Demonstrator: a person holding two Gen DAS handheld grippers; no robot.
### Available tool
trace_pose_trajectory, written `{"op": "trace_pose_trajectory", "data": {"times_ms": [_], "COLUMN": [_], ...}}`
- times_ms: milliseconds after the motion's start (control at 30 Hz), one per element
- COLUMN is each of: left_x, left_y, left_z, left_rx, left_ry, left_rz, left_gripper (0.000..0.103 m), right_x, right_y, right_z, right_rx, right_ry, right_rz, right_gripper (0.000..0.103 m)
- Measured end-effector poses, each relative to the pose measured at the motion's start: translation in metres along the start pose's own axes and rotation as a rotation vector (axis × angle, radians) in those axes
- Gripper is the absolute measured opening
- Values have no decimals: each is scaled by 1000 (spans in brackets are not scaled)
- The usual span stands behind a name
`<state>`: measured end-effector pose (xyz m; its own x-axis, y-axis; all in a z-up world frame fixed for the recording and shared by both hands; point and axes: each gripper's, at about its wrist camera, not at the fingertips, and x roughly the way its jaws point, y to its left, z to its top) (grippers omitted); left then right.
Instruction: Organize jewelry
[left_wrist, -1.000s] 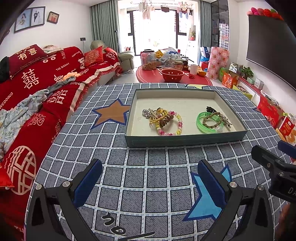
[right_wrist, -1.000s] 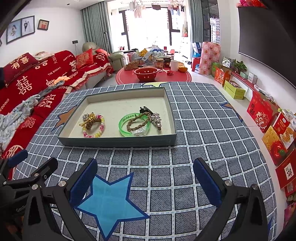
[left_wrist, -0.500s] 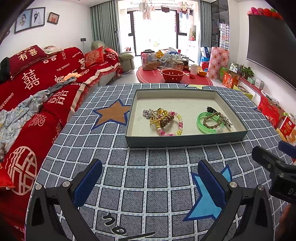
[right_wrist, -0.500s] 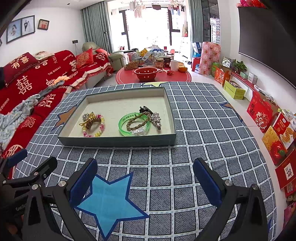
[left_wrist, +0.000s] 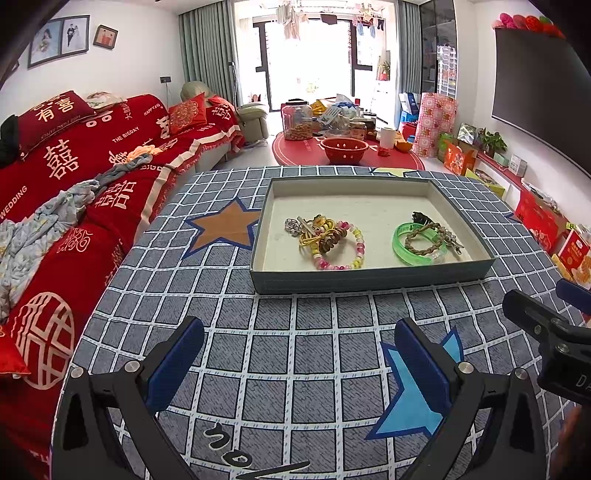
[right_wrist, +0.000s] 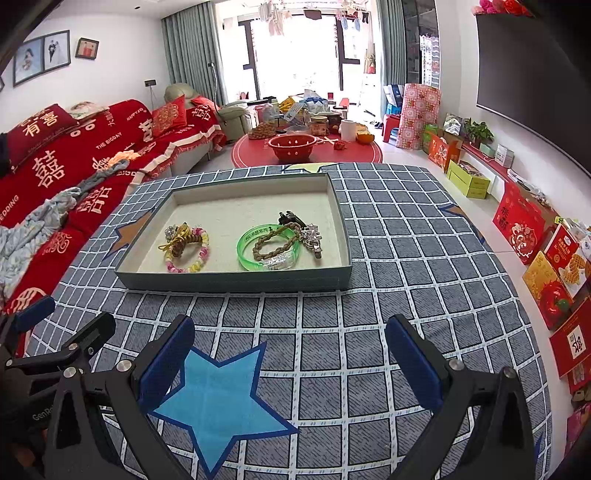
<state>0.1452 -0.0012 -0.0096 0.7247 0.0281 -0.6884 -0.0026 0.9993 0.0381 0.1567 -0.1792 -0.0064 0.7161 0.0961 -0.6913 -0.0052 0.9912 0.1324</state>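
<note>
Left gripper (left_wrist: 297, 360): jaws spread wide, holding nothing; lower centre of the left wrist frame, above the checked cloth.
Right gripper (right_wrist: 290, 356): jaws spread wide, holding nothing; lower centre of the right wrist frame, over a blue star (right_wrist: 218, 398) printed on the cloth.
Worktop (left_wrist: 321, 354): covered by a grey cloth with white grid lines; an orange star (left_wrist: 223, 230) is printed at centre left of the left wrist frame.
Tray (left_wrist: 369, 275): shallow grey-green box with a pale lining, centre of both frames, resting on the worktop beyond both grippers.
Beaded bracelet (left_wrist: 341, 251): pink, yellow and white beads, in the left half of the tray, tangled with a yellow cord and a small silver piece.
Green bangle (left_wrist: 413, 247): translucent, in the right half of the tray, well apart from the beaded bracelet.
Braided bracelet (left_wrist: 424, 240): brown, lying across the green bangle.
Silver clip (right_wrist: 313, 238): just right of the green bangle, touching it.
Sofa (left_wrist: 74, 177): red cover with white lettering, left of the frame.
</note>
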Motion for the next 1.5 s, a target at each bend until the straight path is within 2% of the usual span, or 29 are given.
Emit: {"op": "trace_pose_trajectory", "data": {"times_ms": [1500], "left_x": [-2], "left_y": [3], "left_z": [-2], "left_rx": [4], "left_ry": [11], "left_rz": [4], "left_gripper": [103], "right_x": [-2], "right_y": [3], "right_z": [-7], "right_rx": [1], "right_ry": [8], "right_rz": [2], "right_gripper": [103]}}
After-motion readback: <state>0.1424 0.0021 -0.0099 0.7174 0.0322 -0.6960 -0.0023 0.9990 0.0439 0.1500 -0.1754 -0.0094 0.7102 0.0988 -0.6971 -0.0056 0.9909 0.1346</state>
